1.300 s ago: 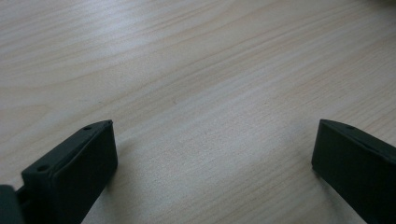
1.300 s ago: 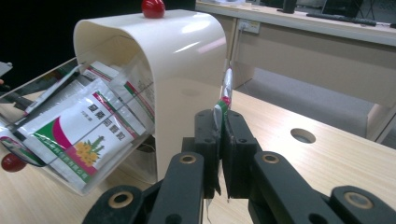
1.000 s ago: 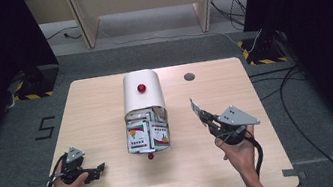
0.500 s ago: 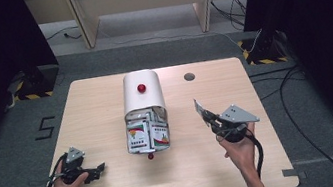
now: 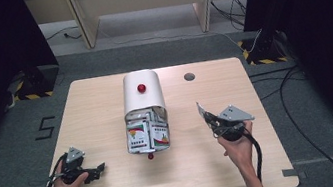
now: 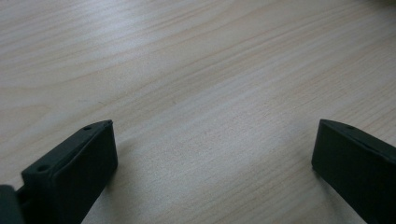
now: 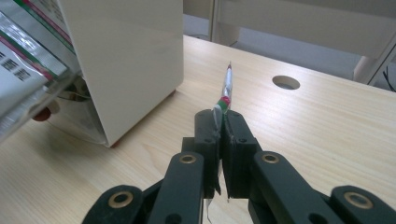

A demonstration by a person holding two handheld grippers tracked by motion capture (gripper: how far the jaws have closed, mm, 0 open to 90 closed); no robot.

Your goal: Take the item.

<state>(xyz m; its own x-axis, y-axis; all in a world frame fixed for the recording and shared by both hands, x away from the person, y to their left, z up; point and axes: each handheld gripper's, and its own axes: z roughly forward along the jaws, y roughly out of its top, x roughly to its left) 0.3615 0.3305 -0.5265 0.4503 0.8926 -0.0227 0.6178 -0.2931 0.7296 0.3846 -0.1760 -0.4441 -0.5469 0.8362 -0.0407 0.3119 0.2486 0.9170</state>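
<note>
Wooden table [image 5: 106,108], grey carpet floor [image 5: 6,149]

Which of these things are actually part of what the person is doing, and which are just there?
Part of the job:
- flat packet pinched edge-on in the right gripper
- white box with its clear flap open, more packets inside

Just there:
- left gripper, open, nothing between its jaws
- round hole in the table

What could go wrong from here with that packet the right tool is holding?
1. The right tool pinches the thin packet by one edge only, so it might slip or bend.
2. The white box lies close beside it; a swing could knock it.
3. The packets on the box's open flap look loosely stacked and might slide onto the table.
</note>
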